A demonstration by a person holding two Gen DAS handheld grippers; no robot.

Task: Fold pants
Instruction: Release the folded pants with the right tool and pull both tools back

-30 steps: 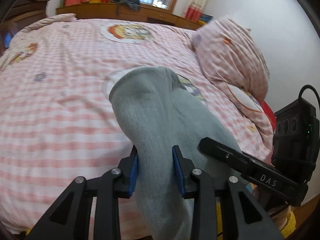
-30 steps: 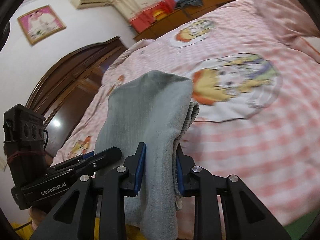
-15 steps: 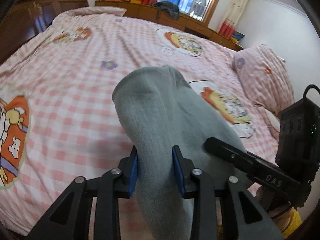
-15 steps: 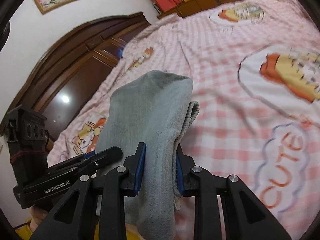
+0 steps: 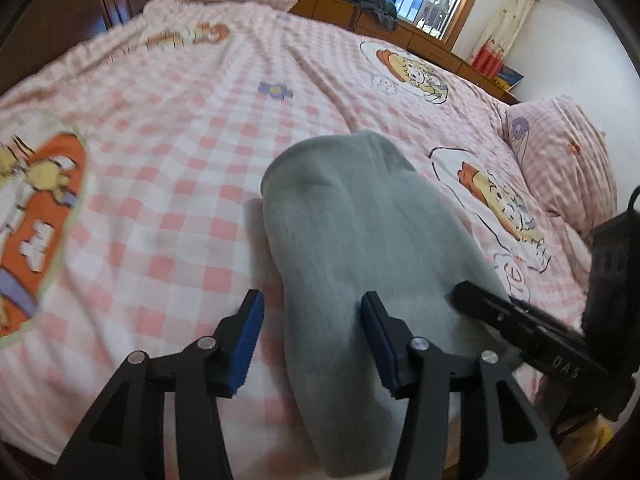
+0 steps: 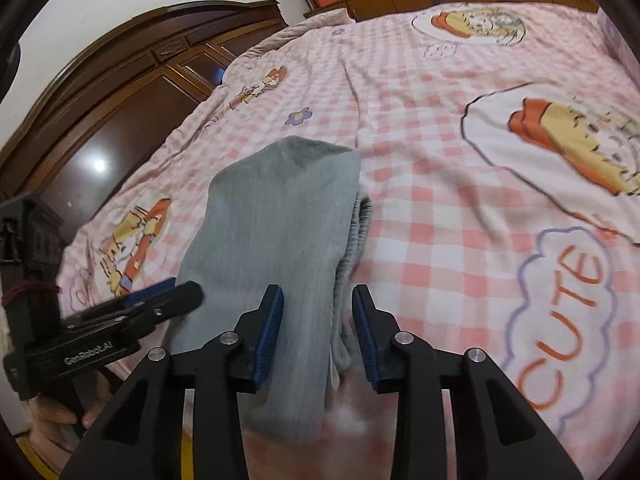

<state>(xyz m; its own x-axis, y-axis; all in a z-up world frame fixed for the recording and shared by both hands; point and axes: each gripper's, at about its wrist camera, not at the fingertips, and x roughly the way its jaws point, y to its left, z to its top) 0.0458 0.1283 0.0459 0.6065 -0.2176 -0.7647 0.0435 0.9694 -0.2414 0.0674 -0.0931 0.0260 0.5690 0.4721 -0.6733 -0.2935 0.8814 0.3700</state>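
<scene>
The grey pants (image 5: 360, 240), folded into a thick bundle, rest on the pink checked bed cover (image 5: 180, 160) near its front edge. My left gripper (image 5: 311, 300) straddles one end; its jaws are opening, and the left pad stands clear of the cloth. My right gripper (image 6: 318, 292) straddles the other end of the pants (image 6: 280, 220); its jaws are opening too, with a small gap at the right pad. Each gripper shows in the other's view: the right gripper (image 5: 520, 320) and the left gripper (image 6: 120, 320).
A pink pillow (image 5: 560, 160) lies at the bed's right side. A dark wooden wardrobe (image 6: 120, 120) stands to the left. A low wooden cabinet (image 5: 400, 28) with dark clothes on it runs under the window. A person's hand (image 6: 60, 412) holds the left gripper.
Both grippers carried the pants leftward across the bed and lower. Their pads, pressed on the cloth before, have now spread apart.
</scene>
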